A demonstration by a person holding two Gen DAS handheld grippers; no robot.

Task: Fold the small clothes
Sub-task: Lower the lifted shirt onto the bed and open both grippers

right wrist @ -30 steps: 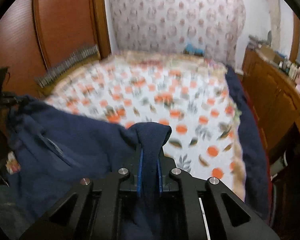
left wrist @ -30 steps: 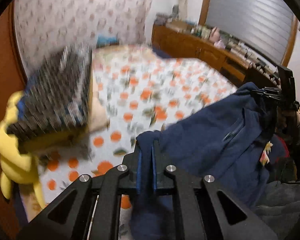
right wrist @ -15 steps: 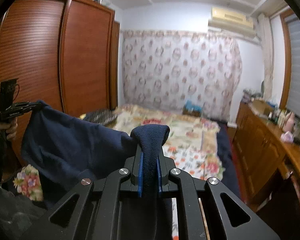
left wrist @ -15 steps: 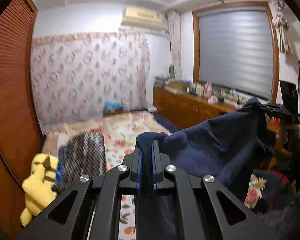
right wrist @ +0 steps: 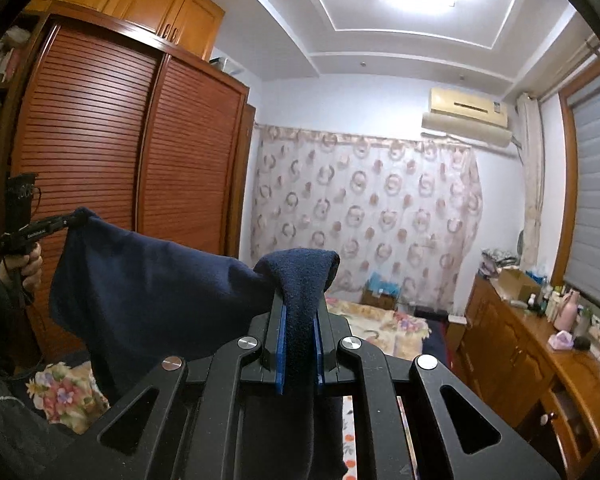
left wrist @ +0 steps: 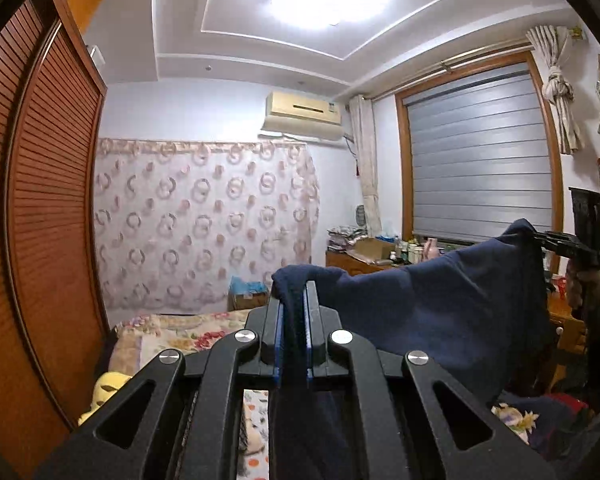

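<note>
Between the blue pads of the left gripper (left wrist: pixel 295 312) a corner of the dark navy fleece garment (left wrist: pixel 452 304) is pinched; the right gripper (right wrist: pixel 299 320) clamps another corner. The cloth hangs stretched between them, above the floral-sheeted bed (left wrist: pixel 172 332), facing the ring-patterned curtain (left wrist: pixel 204 224).

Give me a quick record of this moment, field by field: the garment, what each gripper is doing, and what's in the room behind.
garment: navy fleece garment, held up in the air, stretched between both grippers
left gripper: shut on one end of the cloth
right gripper: shut on the other end
below: bed with floral cover
background: wooden wardrobe, patterned curtain, air conditioner
</note>
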